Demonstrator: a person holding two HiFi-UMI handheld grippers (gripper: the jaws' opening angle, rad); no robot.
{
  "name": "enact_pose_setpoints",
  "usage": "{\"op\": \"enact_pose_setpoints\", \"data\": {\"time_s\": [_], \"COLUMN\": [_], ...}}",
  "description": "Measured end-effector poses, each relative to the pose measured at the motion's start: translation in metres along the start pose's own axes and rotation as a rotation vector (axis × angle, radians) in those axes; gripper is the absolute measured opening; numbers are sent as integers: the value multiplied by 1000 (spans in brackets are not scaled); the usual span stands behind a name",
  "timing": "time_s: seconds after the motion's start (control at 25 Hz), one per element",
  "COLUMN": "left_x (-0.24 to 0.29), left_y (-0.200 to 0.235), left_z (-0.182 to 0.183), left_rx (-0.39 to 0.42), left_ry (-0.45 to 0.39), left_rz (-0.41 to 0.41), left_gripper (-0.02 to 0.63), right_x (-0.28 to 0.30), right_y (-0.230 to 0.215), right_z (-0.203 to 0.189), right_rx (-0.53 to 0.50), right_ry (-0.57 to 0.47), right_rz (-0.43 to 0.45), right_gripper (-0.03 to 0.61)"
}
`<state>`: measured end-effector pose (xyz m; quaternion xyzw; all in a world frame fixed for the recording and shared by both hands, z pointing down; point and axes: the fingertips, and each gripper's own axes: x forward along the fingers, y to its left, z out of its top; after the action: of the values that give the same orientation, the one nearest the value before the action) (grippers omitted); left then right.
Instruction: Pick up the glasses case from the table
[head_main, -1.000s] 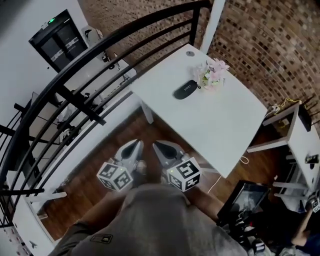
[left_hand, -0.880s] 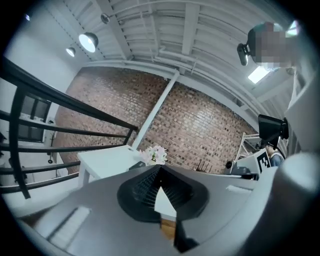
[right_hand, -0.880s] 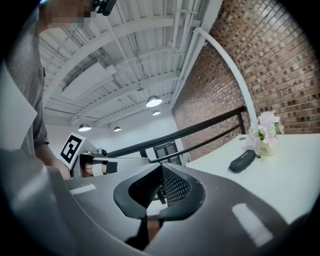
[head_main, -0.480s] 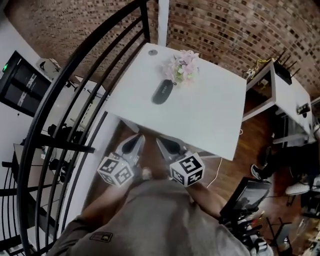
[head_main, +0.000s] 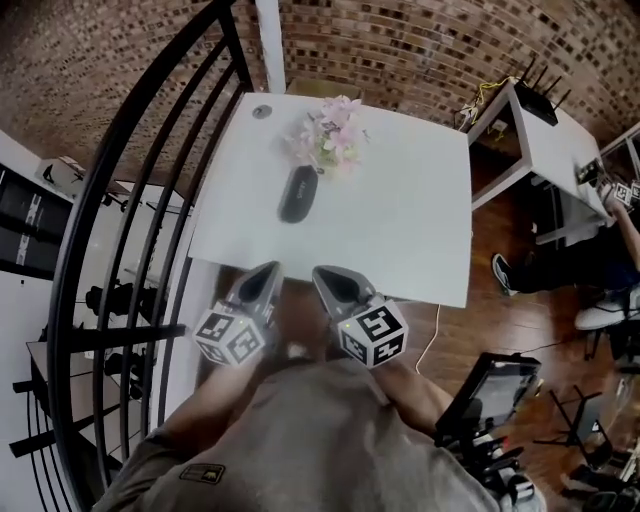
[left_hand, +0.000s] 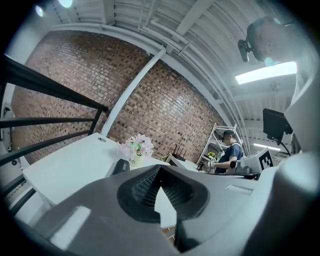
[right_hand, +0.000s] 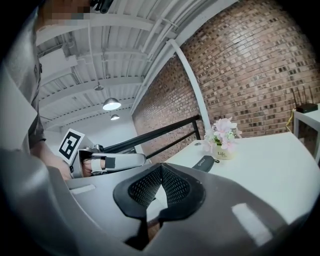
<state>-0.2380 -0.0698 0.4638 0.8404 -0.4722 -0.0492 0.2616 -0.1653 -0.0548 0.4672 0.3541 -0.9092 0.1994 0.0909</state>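
Two grippers, left gripper (head_main: 266, 272) and right gripper (head_main: 322, 274): jaws closed, empty. Glasses case (head_main: 298, 193) flat on table (head_main: 410, 235), 12 o'clock from jaws, well apart; flowers (head_main: 328, 135) at case's 1 o'clock.

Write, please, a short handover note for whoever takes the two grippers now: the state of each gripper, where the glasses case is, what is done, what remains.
Left gripper: shut, empty, held near the body, short of the table's near edge.
Right gripper: shut, empty, beside the left one.
Glasses case: lies flat on the white table, beside the flower pot, on its near side; nothing touches it.
Done: nothing yet.
Left: reach over the table, open one gripper, close it on the case, lift.
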Motion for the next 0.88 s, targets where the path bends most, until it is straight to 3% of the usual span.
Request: {"op": "enact_pose_setpoints", "data": {"time_s": [0.44,0.68,0.88], "left_x": [109,136,161], "left_y": [32,55,85], "left_z": [16,1,-13], "left_rx": [71,90,141], "left_ry": [105,170,231], "left_rz": [105,164,157], "left_gripper": [0,0,0], "right_x": [39,56,79], "right_y": [-104,-128,-148], "right_z": [30,18,11], "right_rx": [98,131,138], "right_ry": [18,52,82], "right_rz": [39,55,23], "right_gripper": [11,11,11]}}
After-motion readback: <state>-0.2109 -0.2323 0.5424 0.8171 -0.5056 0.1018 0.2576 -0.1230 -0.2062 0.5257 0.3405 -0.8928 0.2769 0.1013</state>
